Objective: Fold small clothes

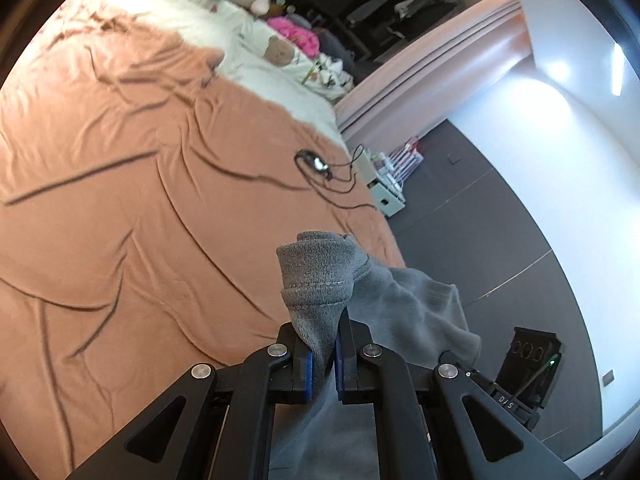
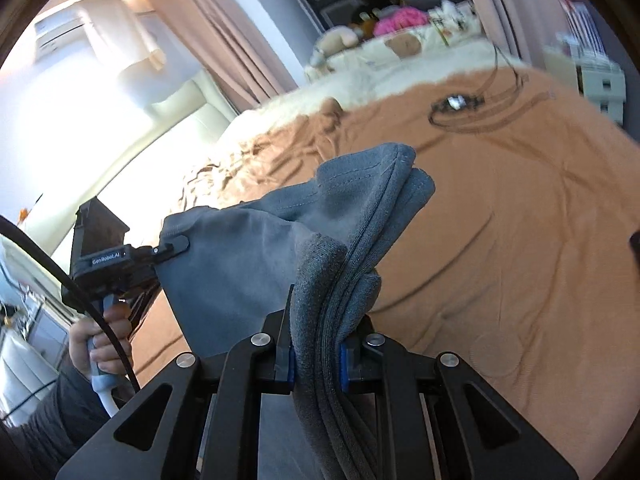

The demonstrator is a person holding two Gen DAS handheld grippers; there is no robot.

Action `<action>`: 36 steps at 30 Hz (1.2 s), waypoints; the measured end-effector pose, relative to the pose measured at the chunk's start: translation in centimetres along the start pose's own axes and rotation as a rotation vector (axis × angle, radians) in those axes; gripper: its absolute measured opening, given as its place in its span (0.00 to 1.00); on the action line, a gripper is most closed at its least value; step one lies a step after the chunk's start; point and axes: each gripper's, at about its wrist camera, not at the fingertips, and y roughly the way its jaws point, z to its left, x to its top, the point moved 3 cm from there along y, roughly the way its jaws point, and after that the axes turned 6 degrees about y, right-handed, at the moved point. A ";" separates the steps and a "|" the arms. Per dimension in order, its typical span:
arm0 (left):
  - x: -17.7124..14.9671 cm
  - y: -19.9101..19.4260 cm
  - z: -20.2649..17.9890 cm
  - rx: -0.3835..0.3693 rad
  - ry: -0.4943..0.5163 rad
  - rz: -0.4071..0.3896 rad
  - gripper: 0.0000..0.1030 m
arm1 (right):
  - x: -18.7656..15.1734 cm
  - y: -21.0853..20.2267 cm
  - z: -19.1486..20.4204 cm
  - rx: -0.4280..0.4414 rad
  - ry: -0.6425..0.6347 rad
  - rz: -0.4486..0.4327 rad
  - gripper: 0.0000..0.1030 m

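Right wrist view: your right hand-held gripper point(image 2: 316, 360) and left hand-held gripper point(image 1: 323, 372) are each clamped on the grey garment point(image 2: 248, 248), stretched between them above the bed point(image 2: 500, 220) ahead.

Your garment point(image 1: 408, 304) hangs above the near edge of the bed point(image 1: 120, 220), strung between your left gripper point(image 1: 323, 364) and right gripper point(image 2: 316, 360). Farther along the bed lies a coiled cable point(image 1: 320, 168); behind it sit the soft toys point(image 1: 280, 50). A shelf point(image 1: 386, 188) stands beside the bed on the floor point(image 1: 480, 232).
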 end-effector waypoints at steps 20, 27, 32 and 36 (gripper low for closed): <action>-1.4 -14.3 -9.0 -0.028 0.125 -0.170 0.07 | -7.9 -13.5 7.8 0.054 -0.162 -0.130 0.11; -0.8 -19.8 -10.3 0.010 0.147 -0.251 0.06 | -8.4 -15.2 9.8 0.113 -0.227 -0.157 0.11; -0.5 -25.1 -10.4 0.059 0.146 -0.317 0.06 | -8.2 -15.5 11.5 0.152 -0.275 -0.161 0.11; 0.0 -29.1 -10.3 0.123 0.150 -0.342 0.06 | -8.7 -15.7 13.4 0.210 -0.311 -0.140 0.11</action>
